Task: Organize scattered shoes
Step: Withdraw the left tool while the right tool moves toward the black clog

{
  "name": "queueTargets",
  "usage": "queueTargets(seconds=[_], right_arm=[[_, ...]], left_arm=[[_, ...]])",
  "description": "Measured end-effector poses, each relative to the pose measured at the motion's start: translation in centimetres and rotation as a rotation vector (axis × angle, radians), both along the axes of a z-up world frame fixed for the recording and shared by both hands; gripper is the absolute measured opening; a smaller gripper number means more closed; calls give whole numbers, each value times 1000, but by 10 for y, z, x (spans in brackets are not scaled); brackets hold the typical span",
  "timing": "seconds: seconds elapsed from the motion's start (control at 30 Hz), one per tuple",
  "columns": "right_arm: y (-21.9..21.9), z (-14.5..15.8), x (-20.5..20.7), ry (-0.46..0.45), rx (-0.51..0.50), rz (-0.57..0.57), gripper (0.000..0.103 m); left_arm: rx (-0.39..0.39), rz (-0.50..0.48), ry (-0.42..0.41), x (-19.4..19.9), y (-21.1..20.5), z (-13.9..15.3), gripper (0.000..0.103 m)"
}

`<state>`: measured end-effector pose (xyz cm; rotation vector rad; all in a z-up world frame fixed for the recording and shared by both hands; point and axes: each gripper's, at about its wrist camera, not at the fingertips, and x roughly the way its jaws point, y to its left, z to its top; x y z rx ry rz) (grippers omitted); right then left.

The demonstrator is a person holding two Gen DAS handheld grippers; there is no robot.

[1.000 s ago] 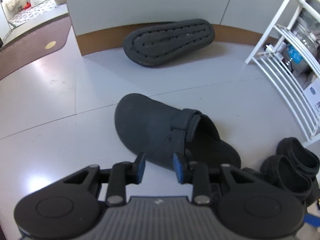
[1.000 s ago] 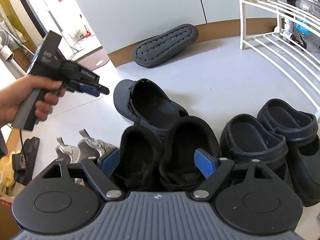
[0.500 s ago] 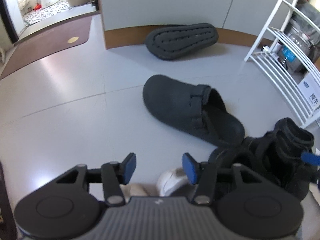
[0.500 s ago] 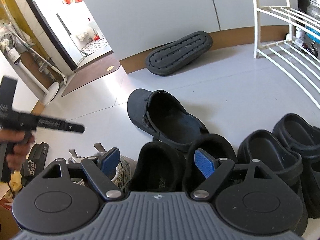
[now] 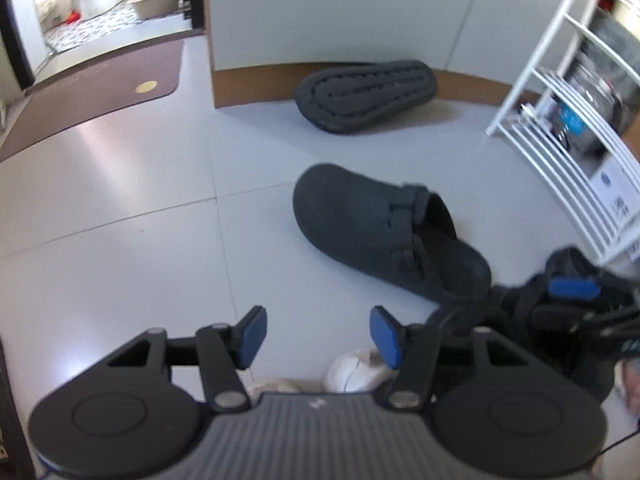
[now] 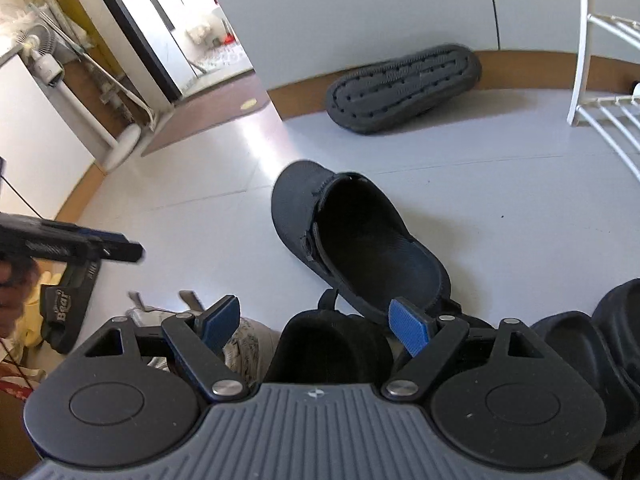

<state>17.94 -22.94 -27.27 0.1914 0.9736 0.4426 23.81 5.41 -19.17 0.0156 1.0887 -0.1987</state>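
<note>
Hovering empty, both claws are held open: left claw (image 5: pixel 316 336), jaws just widened, above floor; right claw (image 6: pixel 316 324) faces upright clog (image 6: pixel 356 240), mate (image 6: pixel 404 88) overturned at 12 o'clock.

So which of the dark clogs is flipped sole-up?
The far clog propped against the brown baseboard shows its studded sole. The near clog in mid-floor rests on its sole, foot opening visible from the right wrist view.
</note>
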Motion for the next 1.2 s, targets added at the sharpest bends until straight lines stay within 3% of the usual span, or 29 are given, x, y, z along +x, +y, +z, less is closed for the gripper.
queueTargets(seconds=[0.07,0.27,0.43,0.53,0.63,0.77,0.9,1.03,1.2], right_arm=[[3,11,11,40,-2,-9,86],[17,79,35,132,-13,-47,86],[44,111,34,223,-123,-12,86],[51,118,33,250,-132,-18,85],[53,123,30,248,-137,-102,85],[55,130,25,204,-178,-222,85],[41,134,18,217,-56,-407,85],[32,125,-1,197,91,-527,85],[36,105,-2,169,141,-512,85]], left_arm=[[8,11,19,8,-4,19,60],[12,51,46,24,-13,96,66],[18,135,67,18,-23,130,66],[0,153,93,14,-23,133,66],[-12,211,127,5,-15,126,67],[-31,275,110,-8,-3,123,67],[-20,289,84,-23,4,130,68],[-114,335,107,-38,23,124,70],[-64,318,78,-36,27,125,71]])
